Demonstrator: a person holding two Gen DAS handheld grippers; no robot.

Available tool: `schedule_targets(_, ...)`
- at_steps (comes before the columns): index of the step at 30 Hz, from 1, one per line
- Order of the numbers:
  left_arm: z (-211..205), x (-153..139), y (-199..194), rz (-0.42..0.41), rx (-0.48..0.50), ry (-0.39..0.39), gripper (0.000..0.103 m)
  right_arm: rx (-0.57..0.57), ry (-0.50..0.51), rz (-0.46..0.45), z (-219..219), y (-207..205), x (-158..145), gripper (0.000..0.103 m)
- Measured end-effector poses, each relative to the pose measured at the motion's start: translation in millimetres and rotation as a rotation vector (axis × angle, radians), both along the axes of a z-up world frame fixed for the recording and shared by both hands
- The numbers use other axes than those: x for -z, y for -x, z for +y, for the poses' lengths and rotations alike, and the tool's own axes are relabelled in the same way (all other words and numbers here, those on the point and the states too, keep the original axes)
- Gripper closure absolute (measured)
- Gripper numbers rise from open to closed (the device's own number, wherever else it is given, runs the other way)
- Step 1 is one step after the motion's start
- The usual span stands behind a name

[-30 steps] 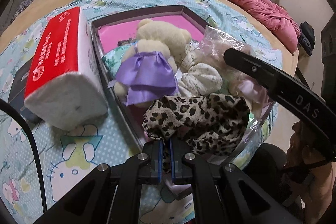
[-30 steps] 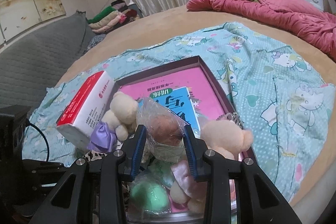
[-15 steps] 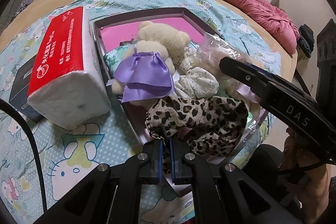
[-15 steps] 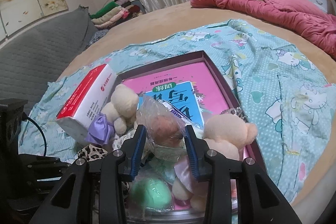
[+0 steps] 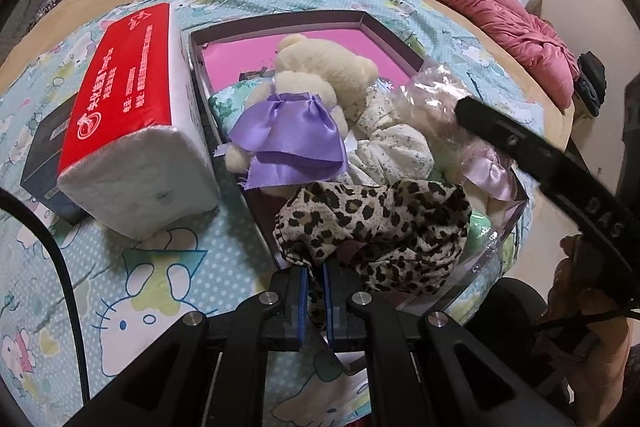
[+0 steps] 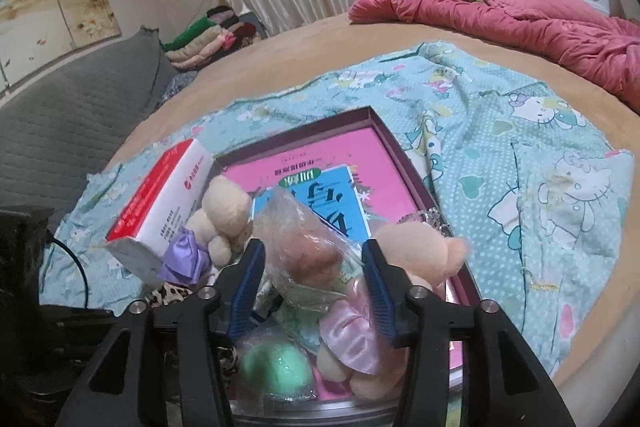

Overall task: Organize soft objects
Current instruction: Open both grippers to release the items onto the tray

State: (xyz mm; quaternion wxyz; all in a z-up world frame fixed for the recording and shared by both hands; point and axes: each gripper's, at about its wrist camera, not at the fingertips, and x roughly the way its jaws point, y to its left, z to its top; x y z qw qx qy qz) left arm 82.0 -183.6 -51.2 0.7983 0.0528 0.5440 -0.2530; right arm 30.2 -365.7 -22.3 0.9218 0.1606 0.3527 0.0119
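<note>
A shallow maroon box [image 5: 394,35] with a pink floor lies on the Hello Kitty sheet and holds soft things. My left gripper [image 5: 315,277] is shut on a leopard-print cloth [image 5: 376,219] at the box's near corner. A cream bear with a purple satin skirt [image 5: 294,135] lies beyond it. My right gripper [image 6: 314,287] stands open around a clear plastic bag with a brown plush [image 6: 310,255]; the pads do not press it. Beside it lie a peach bear in a pink dress [image 6: 404,255] and a green ball [image 6: 280,367].
A red and white tissue pack [image 5: 128,123] lies left of the box, partly over a dark box [image 5: 44,143]. A pink quilt [image 6: 520,23] is heaped at the far right. Folded clothes [image 6: 204,39] are stacked far left. A black cable [image 5: 60,267] runs at the left.
My right gripper has opened wider around the plastic bag. The left wrist view has drifted slightly; the left gripper stays shut on the leopard cloth.
</note>
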Motion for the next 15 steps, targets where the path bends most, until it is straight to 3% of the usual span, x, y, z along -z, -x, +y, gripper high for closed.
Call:
schedule_targets(8,2,0,0,0.003,-0.010,0.003,0.096,0.026,0.004,-0.034,-3,6,-8,0.035)
schedule_targets(15,2,-5,4,-0.014,-0.006,-0.001,0.090,0.056,0.015,-0.029,-7,12,-10,0.031)
